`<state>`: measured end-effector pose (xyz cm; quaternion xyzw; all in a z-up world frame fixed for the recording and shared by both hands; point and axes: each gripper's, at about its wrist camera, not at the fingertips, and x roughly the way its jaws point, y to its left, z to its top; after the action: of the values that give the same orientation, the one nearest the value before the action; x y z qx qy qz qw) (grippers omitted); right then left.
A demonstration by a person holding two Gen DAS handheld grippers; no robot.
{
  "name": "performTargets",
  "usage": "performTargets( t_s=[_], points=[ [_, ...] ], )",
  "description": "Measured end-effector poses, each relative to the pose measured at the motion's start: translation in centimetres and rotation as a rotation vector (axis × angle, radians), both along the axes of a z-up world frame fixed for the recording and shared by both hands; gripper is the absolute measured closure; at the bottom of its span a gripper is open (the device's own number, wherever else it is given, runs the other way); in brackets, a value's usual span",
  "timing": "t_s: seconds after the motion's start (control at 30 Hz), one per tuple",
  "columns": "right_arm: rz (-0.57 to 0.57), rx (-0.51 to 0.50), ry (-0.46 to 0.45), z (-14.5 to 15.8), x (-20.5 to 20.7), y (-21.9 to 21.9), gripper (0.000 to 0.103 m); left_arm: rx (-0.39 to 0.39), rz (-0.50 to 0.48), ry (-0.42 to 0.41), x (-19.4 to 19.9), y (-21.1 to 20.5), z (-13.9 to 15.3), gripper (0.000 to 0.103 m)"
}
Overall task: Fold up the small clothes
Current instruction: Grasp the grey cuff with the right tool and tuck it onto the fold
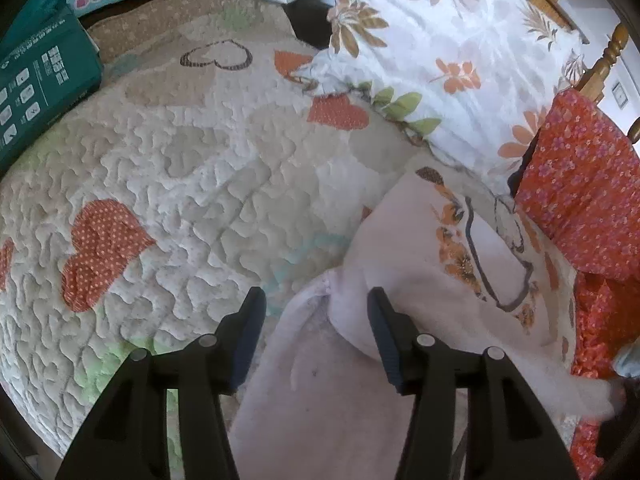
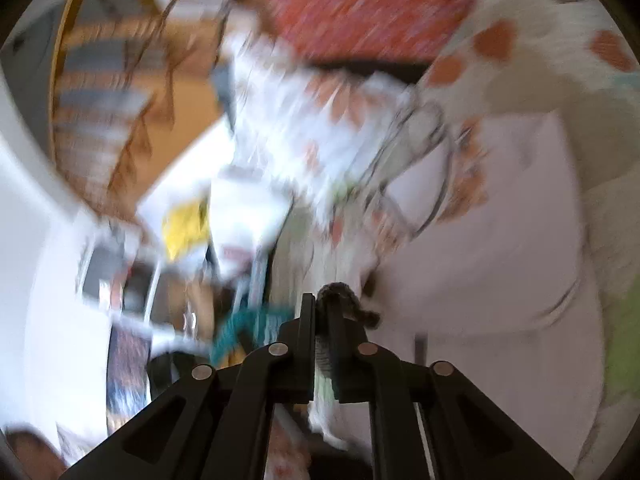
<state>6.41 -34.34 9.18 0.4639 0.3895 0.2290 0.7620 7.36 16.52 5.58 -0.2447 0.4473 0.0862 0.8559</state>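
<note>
My left tongs (image 1: 316, 300) stand apart, pointing down at the quilt (image 1: 180, 168). The pale pink garment (image 1: 400, 280) lies under them: a bunched fold of it sits between the two black fingers (image 1: 248, 320), touching the right one, but neither pad presses it. The garment spreads from 6 o'clock toward 3 o'clock, its orange-flower print near 3.

Open room lies from 9 to 12 o'clock, where the quilt with its orange hearts is bare. It ends at 10 o'clock against a green box (image 1: 44, 76), and at 12 against white paper. A floral pillow (image 1: 460, 48) fills 1 to 2 o'clock, and red flowered cloth (image 1: 580, 192) crowds 3 to 4 o'clock, just beside the garment. A wooden post (image 1: 604, 60) stands behind the pillow.

My right tongs (image 2: 322, 304) are narrow, with a small dark-grey knitted scrap (image 2: 340, 296) pinched at the tips. What that piece is I cannot make out. The whole right view is smeared: I can make out the pink garment (image 2: 500, 220) at 3 o'clock, red cloth (image 2: 360, 0) at 12, something yellow (image 2: 184, 224) at 9, and wooden furniture at 10, but no edges clearly.

The garment's lower edge is cut off behind my left tongs' arms.
</note>
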Motion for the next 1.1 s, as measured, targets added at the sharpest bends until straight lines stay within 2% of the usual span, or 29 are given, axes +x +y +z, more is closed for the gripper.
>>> performTargets(
  t_s=[0.03,0.07,0.13,0.23,0.33,0.4,0.5,0.57,0.67,0.87,1.0,1.1],
  points=[
    [-0.051,-0.097,0.029,-0.5,0.3,-0.5,0.048,0.001,-0.004,0.006,0.1,-0.2,-0.2,0.051],
    [-0.093,-0.201,0.06,-0.9,0.5,-0.7,0.039,0.001,-0.009,0.01,0.2,-0.4,-0.3,0.051],
    [-0.116,-0.376,0.114,-1.4,1.0,-0.3,0.039,0.0,-0.02,0.015,0.4,-0.7,-0.3,0.051],
    [-0.049,-0.487,0.059,-0.3,1.1,1.7,0.039,0.006,-0.028,0.011,0.6,-1.0,-0.2,0.046],
    [0.033,-0.644,-0.01,0.6,1.0,4.9,0.039,0.012,-0.033,0.012,0.6,-1.3,-0.4,0.042],
    [0.094,-0.702,-0.025,-0.1,1.2,6.2,0.039,0.021,-0.043,0.024,0.6,-1.5,-0.6,0.042],
    [0.19,-0.853,-0.051,-1.4,1.5,9.5,0.039,0.022,-0.052,0.038,0.6,-1.5,-0.9,0.042],
    [0.209,-0.921,-0.063,-2.2,0.9,9.4,0.039,0.019,-0.056,0.04,0.5,-1.4,-0.9,0.042],
    [0.235,-0.959,-0.109,-2.2,-0.1,10.1,0.039,0.02,-0.052,0.035,0.4,-1.3,-0.7,0.042],
    [0.346,-0.905,-0.242,-2.2,-1.3,14.8,0.039,0.002,-0.041,0.048,0.7,-1.0,-0.9,0.041],
    [0.406,-0.911,-0.264,-3.2,-0.8,18.7,0.04,-0.011,-0.033,0.046,1.3,-0.9,-0.7,0.04],
    [0.452,-0.94,-0.254,-4.6,0.3,21.7,0.049,-0.01,-0.048,0.048,1.6,-1.1,-0.6,0.039]
  ],
)
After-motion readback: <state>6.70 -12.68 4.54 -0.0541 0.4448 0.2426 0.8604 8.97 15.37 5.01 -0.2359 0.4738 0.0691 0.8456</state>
